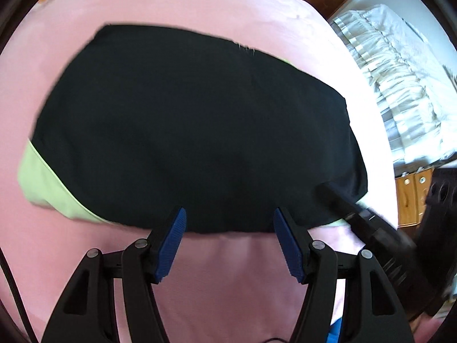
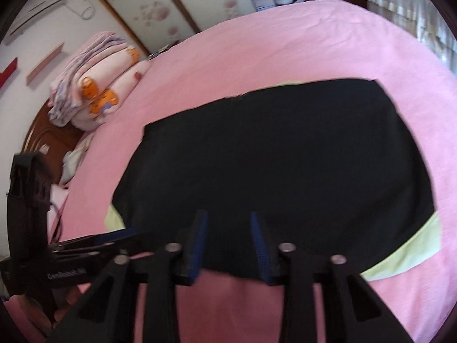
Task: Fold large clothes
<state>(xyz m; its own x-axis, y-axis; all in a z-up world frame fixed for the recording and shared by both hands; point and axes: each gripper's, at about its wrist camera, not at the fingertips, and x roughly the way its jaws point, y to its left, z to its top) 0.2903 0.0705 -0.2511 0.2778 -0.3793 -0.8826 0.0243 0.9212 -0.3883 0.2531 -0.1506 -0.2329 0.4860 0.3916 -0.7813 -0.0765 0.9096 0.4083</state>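
Note:
A black garment point(image 1: 194, 131) with pale green parts point(image 1: 45, 183) lies folded flat on the pink bed sheet point(image 1: 228, 280). My left gripper point(image 1: 228, 220) is open and empty, its blue pads at the garment's near edge. The right gripper's fingers point(image 1: 368, 223) show at the garment's near right corner. In the right wrist view the same garment point(image 2: 285, 165) lies on the sheet point(image 2: 285, 37), green showing at its corners point(image 2: 405, 251). My right gripper point(image 2: 228, 223) is open over the near edge, holding nothing. The left gripper point(image 2: 94, 240) shows at the lower left.
A stack of folded pink quilts point(image 2: 97, 77) sits at the bed's far left by the wooden headboard point(image 2: 42, 131). White curtains point(image 1: 400, 80) and a wooden cabinet point(image 1: 414, 197) stand beyond the bed's right side. A patterned wall panel point(image 2: 160, 8) is behind the bed.

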